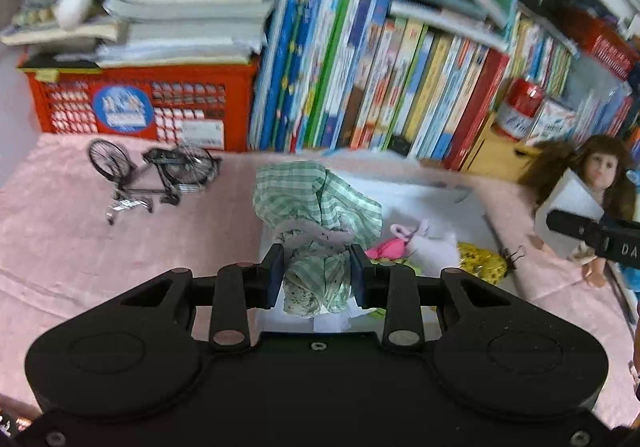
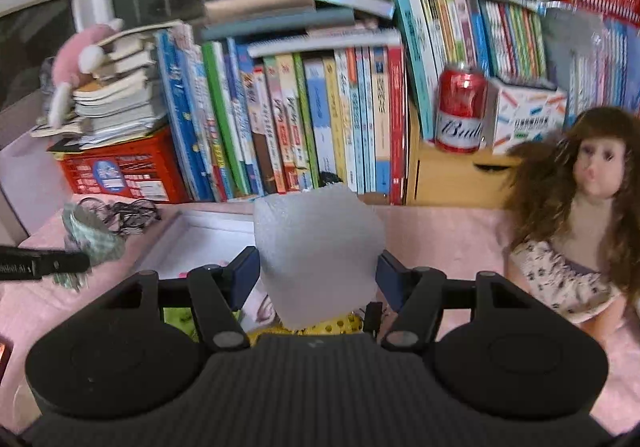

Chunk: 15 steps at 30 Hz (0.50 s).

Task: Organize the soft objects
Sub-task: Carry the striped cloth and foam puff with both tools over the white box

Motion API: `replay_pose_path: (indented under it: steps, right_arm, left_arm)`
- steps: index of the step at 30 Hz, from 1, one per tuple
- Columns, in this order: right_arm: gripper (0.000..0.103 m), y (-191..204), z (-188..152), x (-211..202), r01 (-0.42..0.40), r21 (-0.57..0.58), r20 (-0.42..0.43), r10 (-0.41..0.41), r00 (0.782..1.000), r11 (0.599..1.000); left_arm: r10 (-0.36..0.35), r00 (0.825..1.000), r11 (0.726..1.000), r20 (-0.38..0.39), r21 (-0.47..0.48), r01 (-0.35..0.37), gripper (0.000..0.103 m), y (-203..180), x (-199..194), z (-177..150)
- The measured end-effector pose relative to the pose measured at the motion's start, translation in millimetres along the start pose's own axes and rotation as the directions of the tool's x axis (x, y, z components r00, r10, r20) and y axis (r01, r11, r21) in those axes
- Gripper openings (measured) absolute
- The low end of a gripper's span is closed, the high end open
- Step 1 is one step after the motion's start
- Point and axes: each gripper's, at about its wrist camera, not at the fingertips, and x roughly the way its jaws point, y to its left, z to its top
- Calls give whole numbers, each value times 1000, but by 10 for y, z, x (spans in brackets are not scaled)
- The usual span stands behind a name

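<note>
Over white tray (image 1: 424,195), left tool (image 1: 318,279) clamped on bunched green checked cloth (image 1: 316,203); right tool (image 2: 318,275) pinches white foam sheet (image 2: 316,247). Both light, floppy (grab at gathered middle, edges droop).

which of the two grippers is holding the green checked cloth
The left gripper: its pads squeeze the green checked cloth above the white box. The right gripper instead clamps a white foam piece.

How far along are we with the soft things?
Done: small soft toys lie in the white box. In hand: left gripper clamps the green checked cloth; right gripper clamps a white foam piece. Left: the doll sits outside on the pink cover.
</note>
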Motion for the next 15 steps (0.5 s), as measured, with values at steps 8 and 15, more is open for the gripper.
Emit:
replay_pose_path:
  steps: [8,15]
  right_arm:
    - [67,-39,59,631,9,33,-56,-7,998,999]
    - [67,-59,50,1048,39,33,-115,-35,993,999]
  left_arm:
    - [41,997,998,-69,45,-38,32,-1,635,102]
    - [36,993,999,-109,33,-33,32,65,981,137]
